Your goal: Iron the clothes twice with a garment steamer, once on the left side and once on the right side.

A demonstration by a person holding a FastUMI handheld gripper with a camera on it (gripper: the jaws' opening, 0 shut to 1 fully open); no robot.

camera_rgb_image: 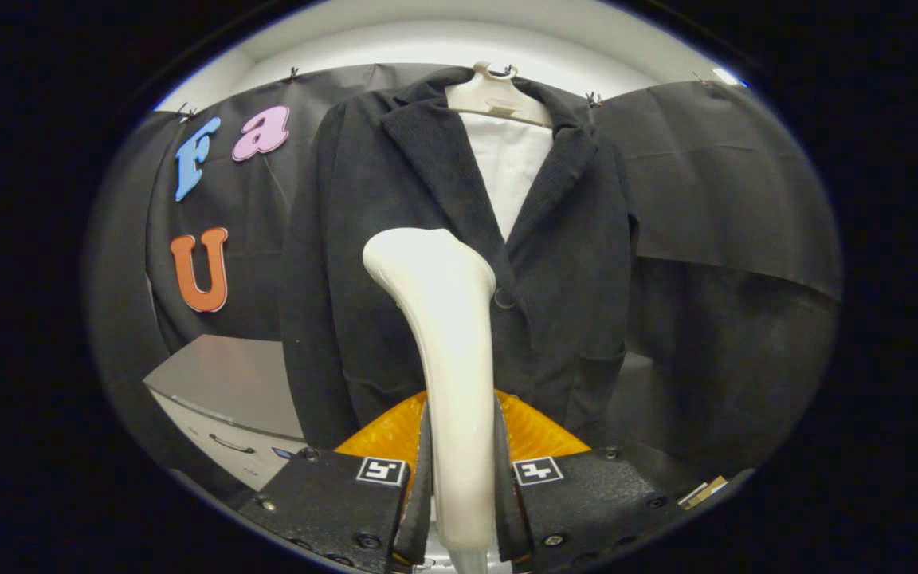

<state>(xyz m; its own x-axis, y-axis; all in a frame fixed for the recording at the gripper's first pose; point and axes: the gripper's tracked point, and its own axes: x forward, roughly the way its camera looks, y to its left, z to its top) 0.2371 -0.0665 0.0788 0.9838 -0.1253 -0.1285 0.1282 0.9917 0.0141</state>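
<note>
One steamer (443, 319), one jacket (395, 239) on one hanger (499, 96)
Gripper (463, 478) clamped on the steamer's smooth white handle, head against dark fabric.

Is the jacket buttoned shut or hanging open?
Shut. The jacket hangs on its hanger, front panels meeting at one button beside the steamer held by the tongs.

Light: dim booth, brightest along the pale ceiling strip overhead.
Glare: soft sheen on the white steamer (443, 319).
Distortion: heavy fisheye bowing toward the rim.
Focus: sharp centre, softer margins.
</note>
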